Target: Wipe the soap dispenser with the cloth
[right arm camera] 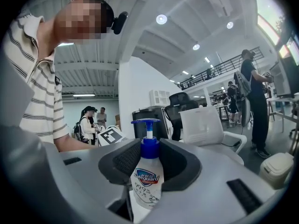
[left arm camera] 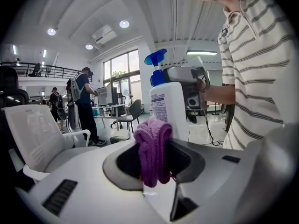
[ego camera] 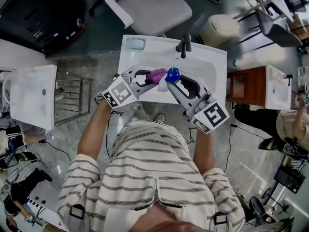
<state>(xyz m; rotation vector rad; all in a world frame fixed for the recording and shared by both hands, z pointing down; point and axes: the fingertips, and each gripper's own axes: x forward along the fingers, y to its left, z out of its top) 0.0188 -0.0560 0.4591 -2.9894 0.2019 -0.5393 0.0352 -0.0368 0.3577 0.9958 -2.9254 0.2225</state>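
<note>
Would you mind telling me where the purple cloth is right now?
The purple cloth is pinched in the left gripper above the white sink, at the head view's centre, just left of the soap dispenser held by the right gripper.

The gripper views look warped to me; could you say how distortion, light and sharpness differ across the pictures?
Left gripper view: fisheye with dark corners, cloth sharp, bright windows behind. Right gripper view: same bending, soap dispenser crisp, ceiling lamps glare. Head view: milder bending, even light.
</note>
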